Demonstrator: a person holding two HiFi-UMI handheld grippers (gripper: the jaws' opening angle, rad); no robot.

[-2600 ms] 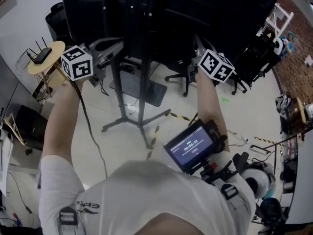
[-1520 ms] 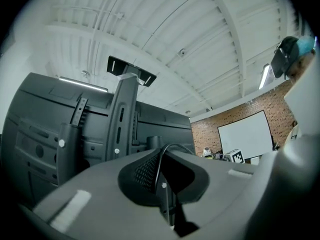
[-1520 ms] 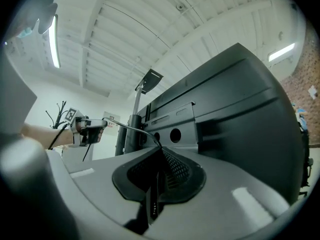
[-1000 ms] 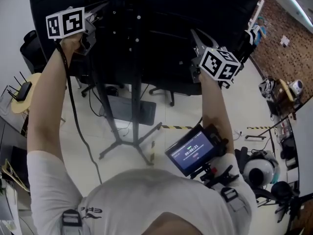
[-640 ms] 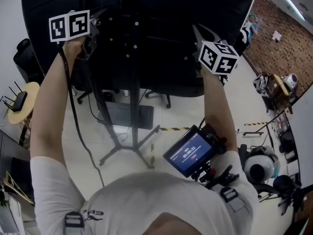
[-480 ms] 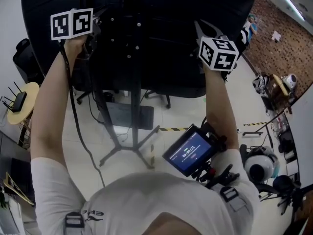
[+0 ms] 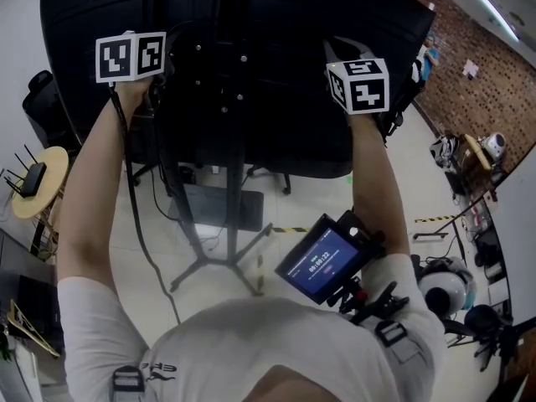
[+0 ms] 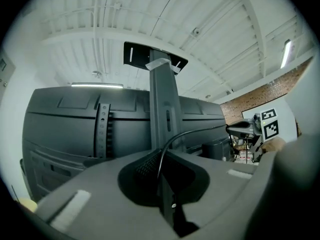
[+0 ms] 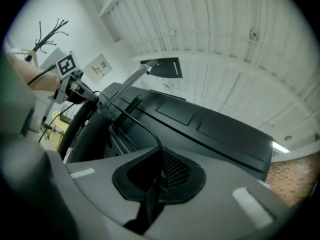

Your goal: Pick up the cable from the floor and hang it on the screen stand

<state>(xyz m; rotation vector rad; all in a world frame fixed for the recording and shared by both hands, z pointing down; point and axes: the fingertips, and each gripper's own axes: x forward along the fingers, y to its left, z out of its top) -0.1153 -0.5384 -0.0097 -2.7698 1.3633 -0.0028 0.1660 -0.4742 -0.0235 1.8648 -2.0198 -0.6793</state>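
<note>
Two grippers share one cable: the left gripper [image 8: 163, 154] has its jaws pressed together on the thin black cable [image 8: 191, 132], and the right gripper [image 9: 159, 154], jaws just closing further, pinches it too. I judge the step as draping: I would carry the span over the black top plate [image 8: 155, 59] of the screen stand [image 8: 163, 101], grips firm, then lower. Cable: slender, springy arc between the grippers near the grey post, slack hanging from the left gripper toward the floor

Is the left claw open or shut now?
Shut on the cable: the left claw has its jaws together, with the thin black cable pinched between them.
</note>
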